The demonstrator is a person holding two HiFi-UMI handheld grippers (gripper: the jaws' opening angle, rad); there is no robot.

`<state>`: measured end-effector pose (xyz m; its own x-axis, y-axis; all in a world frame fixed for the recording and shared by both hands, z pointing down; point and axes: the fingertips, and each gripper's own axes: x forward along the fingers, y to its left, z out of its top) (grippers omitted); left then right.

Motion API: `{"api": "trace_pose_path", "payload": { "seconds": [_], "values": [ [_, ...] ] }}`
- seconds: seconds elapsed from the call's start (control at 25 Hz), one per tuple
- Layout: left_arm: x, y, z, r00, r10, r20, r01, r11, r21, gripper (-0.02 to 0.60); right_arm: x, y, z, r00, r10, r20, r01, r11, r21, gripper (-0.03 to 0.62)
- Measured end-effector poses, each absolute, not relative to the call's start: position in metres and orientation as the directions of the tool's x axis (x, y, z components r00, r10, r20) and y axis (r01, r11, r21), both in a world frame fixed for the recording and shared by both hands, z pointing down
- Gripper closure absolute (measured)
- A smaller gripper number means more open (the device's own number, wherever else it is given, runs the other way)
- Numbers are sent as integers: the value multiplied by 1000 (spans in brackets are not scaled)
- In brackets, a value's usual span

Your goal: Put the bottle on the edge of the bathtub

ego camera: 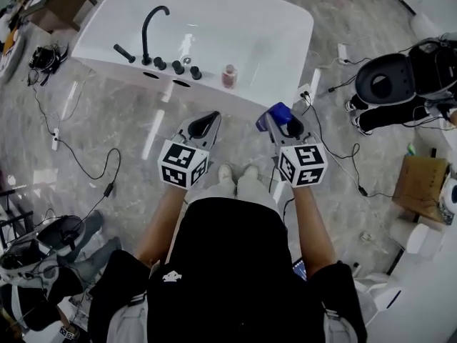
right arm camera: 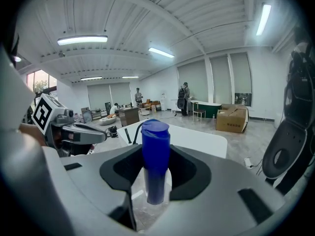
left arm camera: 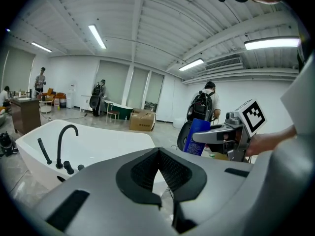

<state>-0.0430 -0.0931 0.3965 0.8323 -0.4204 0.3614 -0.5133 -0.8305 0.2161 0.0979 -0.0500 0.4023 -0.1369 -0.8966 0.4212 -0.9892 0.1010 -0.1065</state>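
Observation:
A blue bottle [ego camera: 275, 113] with a blue cap stands upright between the jaws of my right gripper [ego camera: 280, 120], which is shut on it; in the right gripper view the bottle [right arm camera: 155, 146] fills the middle. The white bathtub [ego camera: 285, 27] lies just ahead, its near edge carrying a black faucet [ego camera: 148, 31] and knobs. My left gripper [ego camera: 207, 122] hovers beside the right one, short of the tub's edge, shut with nothing in it. In the left gripper view the tub [left arm camera: 108, 141] sits ahead at the left, with the right gripper [left arm camera: 216, 134] and bottle [left arm camera: 195, 136] at the right.
A small pink bottle [ego camera: 229, 76] stands on the tub's near edge, right of the knobs. Cables and a power strip [ego camera: 56, 138] lie on the marble floor. A black chair [ego camera: 389, 81] and a cardboard box [ego camera: 421, 181] are at the right. People stand far off in the room.

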Motion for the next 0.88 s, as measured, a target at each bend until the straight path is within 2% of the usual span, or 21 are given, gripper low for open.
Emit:
{"api": "trace_pose_path", "payload": {
  "seconds": [0.36, 0.88],
  "values": [
    [-24, -101, 441, 812, -394, 431, -529, -808, 259, 569, 109, -70, 443, -171, -862, 476, -984, 123, -132, 431],
    [16, -172, 485, 769, -395, 503, -581, -760, 291, 569, 140, -151, 511, -264, -773, 577, -964, 189, -188, 431]
  ]
}}
